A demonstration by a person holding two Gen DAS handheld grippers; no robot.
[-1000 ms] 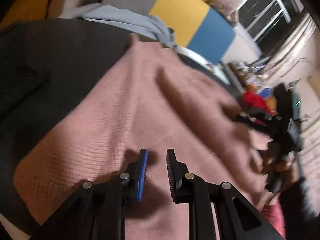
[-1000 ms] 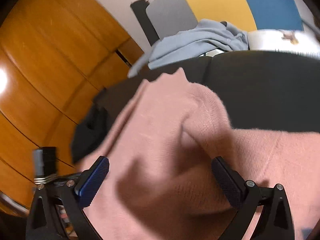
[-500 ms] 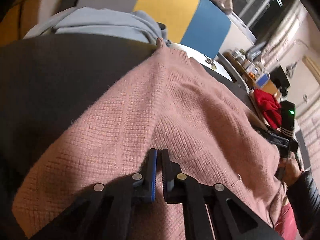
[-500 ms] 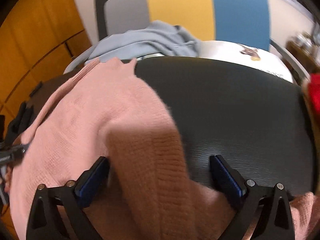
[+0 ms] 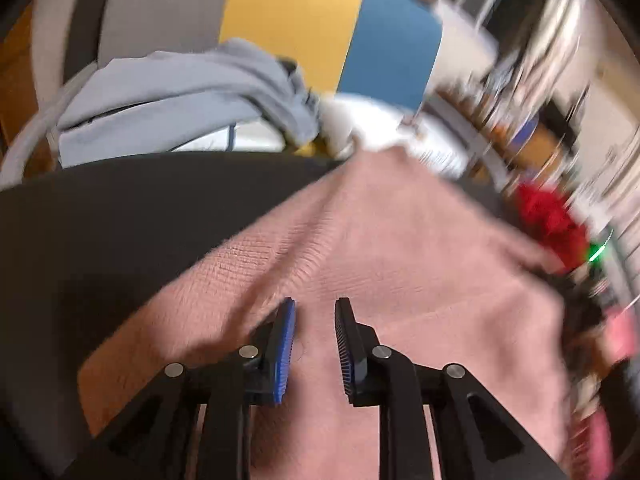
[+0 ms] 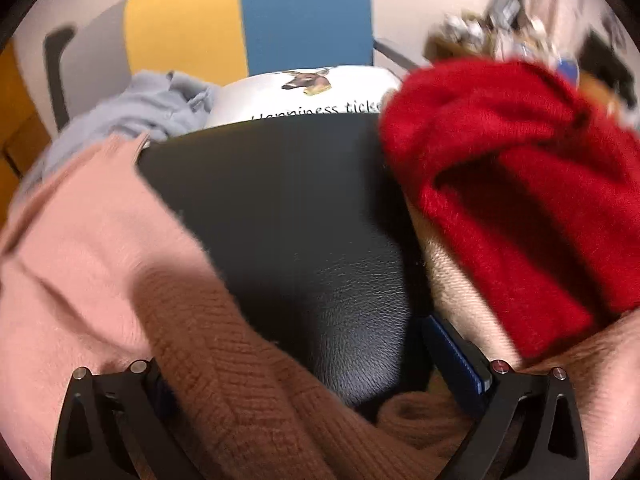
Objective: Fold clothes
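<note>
A pink knit sweater lies spread on a black leather surface. My left gripper hovers just over the sweater with a small gap between its blue-padded fingers, holding nothing. In the right wrist view the sweater lies at the left, with a shaded fold of it across the wide-open right gripper. The left finger is buried under that fold; the right finger shows beside a red knit garment.
A red fuzzy garment lies on a beige one at the right. A grey-blue garment and a white printed item sit at the far edge. A grey, yellow and blue panel stands behind.
My left gripper has opened a little after being shut on the sweater. The right gripper has swung right, bringing the red garment into view.
</note>
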